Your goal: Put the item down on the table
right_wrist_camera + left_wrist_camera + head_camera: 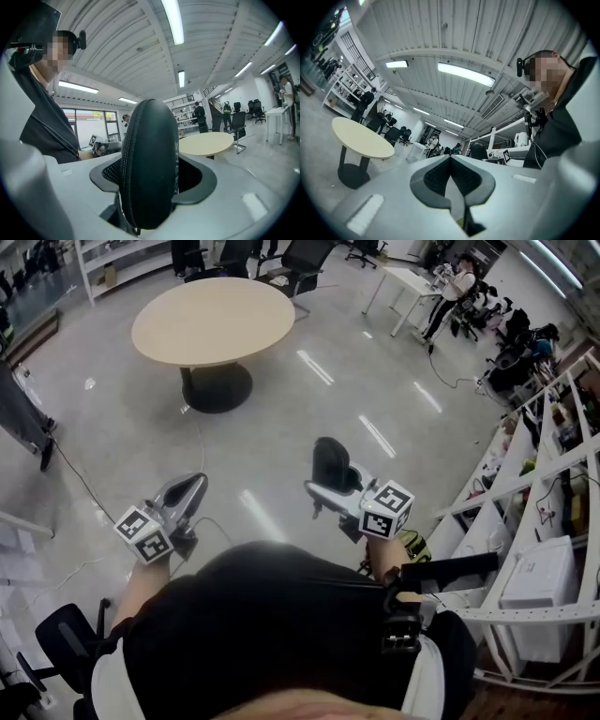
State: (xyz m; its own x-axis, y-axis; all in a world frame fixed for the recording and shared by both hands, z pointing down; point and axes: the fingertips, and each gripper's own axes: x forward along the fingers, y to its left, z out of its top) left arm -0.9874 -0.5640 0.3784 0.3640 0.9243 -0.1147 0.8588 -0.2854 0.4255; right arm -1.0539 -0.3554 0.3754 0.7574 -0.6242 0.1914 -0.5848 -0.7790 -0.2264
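We find the black zippered case (pixel 150 164) clamped in the right gripper (pixel 152 187). It stands on edge between the two jaws, and its zipper seam runs up the side facing the left jaw. The pads press on both flat faces, so the jaws stand at a medium width set by the case. The upper half of the case rises clear of the jaw tips.

In the head view the case (pixel 330 465) projects forward from the right gripper (pixel 326 487), above the grey floor (pixel 281 427). It is well apart from the round table (pixel 214 320) and touches no edge of it.

The left gripper (pixel 187 491) is level with the right one and well apart from it. In its own view the pad tips of the left gripper (pixel 450 164) meet, and we see nothing between them.

The lower end of the case sits down inside the gripper body and is hidden. Print along its right side is too foreshortened to read. The person's torso covers both forearms in the head view, leaving only the marker cubes (pixel 386 509) and the jaws exposed. A shelving rack (pixel 553 521) is cut off at the right edge of the picture.
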